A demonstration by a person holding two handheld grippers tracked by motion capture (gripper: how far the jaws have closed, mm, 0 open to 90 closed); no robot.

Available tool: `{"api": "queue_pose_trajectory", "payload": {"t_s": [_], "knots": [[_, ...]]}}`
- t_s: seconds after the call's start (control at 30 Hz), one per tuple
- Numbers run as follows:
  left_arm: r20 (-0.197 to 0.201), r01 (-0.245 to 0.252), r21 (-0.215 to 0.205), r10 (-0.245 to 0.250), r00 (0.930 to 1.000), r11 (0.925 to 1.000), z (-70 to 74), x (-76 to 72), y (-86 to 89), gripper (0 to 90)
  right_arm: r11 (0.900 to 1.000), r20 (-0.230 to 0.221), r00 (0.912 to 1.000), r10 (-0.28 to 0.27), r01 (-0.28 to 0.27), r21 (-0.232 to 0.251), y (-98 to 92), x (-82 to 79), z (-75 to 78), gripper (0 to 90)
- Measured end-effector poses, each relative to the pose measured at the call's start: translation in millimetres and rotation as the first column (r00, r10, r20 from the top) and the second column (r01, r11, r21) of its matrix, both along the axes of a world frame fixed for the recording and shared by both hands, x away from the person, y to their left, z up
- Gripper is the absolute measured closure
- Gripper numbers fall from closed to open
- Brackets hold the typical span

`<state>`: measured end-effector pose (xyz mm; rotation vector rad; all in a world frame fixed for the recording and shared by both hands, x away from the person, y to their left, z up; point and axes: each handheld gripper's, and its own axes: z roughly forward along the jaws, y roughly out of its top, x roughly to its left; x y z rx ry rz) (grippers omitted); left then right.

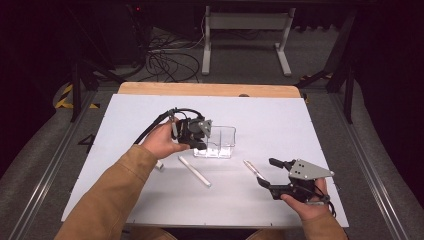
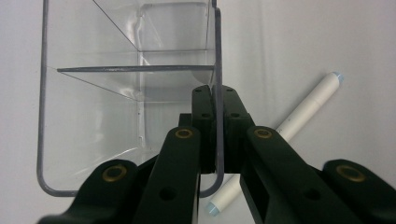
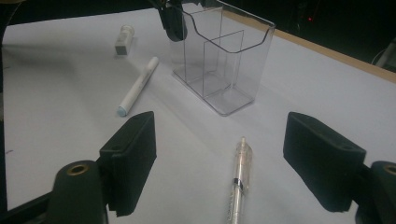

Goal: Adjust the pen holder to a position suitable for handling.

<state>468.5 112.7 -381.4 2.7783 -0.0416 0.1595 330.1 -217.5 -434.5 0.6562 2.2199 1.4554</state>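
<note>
So in the high view, just left of center, the left gripper (image 1: 196,131) is clamped tight on the wall of a clear plastic organizer (image 1: 220,142) that stands upright on the white table (image 1: 300,125). In the left gripper view you can see the thin clear wall (image 2: 216,93) pinched right between the two black pads. The organizer has a divider making two compartments (both look bare in the right gripper view (image 3: 224,60)). A white marker (image 1: 194,171) lies flat on the table just below the organizer, near center. Further right, a clear pen (image 1: 254,170) lies flat too, and in the lower right of the frame the right gripper (image 1: 272,174) has its jaws spread wide, gripping nothing, with the pen (image 3: 239,184) lying on the table between the pads without touching them.
</note>
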Motion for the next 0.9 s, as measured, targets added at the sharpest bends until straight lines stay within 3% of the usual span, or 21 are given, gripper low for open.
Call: {"api": "queue_pose_trajectory", "payload": {"t_s": [0.4, 0.57, 0.67, 0.73, 0.83, 0.87, 0.9], "knots": [[-0.008, -0.013, 0.007, 0.013, 0.9999, 0.9999, -2.4, 3.0, 1.7, 86.6, 1.0, 0.0, 1.0, -0.001, 0.001, -0.003, -1.2, 0.3, -0.6, 26.4], [-0.035, -0.029, 0.0, 0.029, 0.999, 0.9996, -2.5, 2.4, 2.3, 87.5, 1.0, 0.003, 1.0, 0.001, -0.001, -0.006, -1.4, 0.3, -0.4, 26.4], [-0.034, -0.031, -0.003, 0.03, 0.999, 0.9995, -2.5, 3.0, 2.7, 87.1, 1.0, 0.003, 1.0, 0.001, -0.001, -0.008, -1.0, 0.3, -0.8, 26.4], [-0.014, -0.033, -0.005, 0.033, 0.9994, 0.9994, -2.4, 2.7, 3.1, 86.3, 1.0, 0.003, 1.0, 0.001, -0.001, -0.008, -0.9, 0.3, -0.8, 26.4], [0.004, -0.036, -0.021, 0.036, 0.9994, 0.9991, -1.0, 1.4, 4.9, 82.4, 1.0, 0.004, 1.0, 0.002, -0.002, -0.009, -0.9, 0.3, -0.6, 26.4], [0.019, -0.039, -0.031, 0.039, 0.9991, 0.9988, 0.1, 1.1, 5.9, 78.2, 1.0, 0.003, 1.0, 0.003, -0.003, -0.008, -0.9, 0.2, -0.6, 26.4], [0.03, -0.045, -0.039, 0.047, 0.9984, 0.9982, 1.7, 0.7, 7.0, 68.4, 1.0, 0.003, 1.0, 0.002, -0.002, -0.008, -0.8, 0.3, -0.7, 26.4]]}}
